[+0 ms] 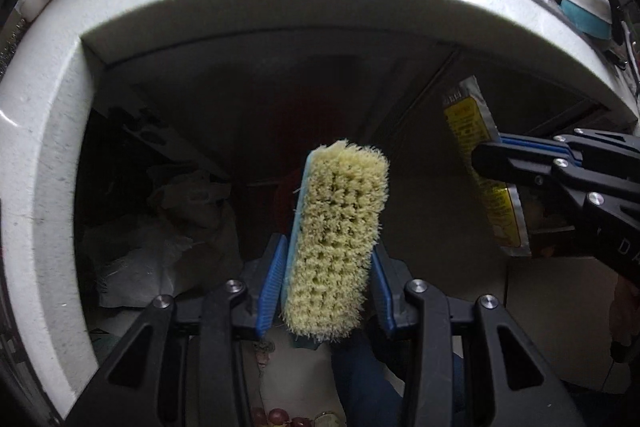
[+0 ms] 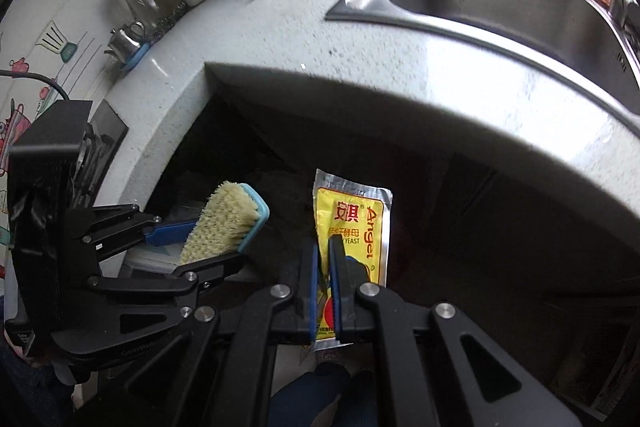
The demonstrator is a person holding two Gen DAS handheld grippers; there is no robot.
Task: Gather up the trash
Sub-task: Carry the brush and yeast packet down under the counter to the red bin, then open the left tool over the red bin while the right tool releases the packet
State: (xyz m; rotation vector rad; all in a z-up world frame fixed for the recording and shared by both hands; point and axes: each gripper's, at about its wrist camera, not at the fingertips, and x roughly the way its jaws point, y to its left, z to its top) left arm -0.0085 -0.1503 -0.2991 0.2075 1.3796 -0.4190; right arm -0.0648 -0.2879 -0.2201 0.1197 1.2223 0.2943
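**Readable text: one yeast packet**

The yellow-and-silver packet (image 2: 352, 223) carries the brand "Angel" in red letters running down its right side, with red Chinese characters "安琪" beside it at the top. Below these stands a line of smaller Chinese print and the word "YEAST" (its start is cut off behind the blue pad). In the left wrist view the same packet (image 1: 472, 131) shows only blurred, unreadable print.

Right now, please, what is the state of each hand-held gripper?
Left hand-held gripper: closed on the scrub brush.
Right hand-held gripper: closed on the yellow yeast packet.
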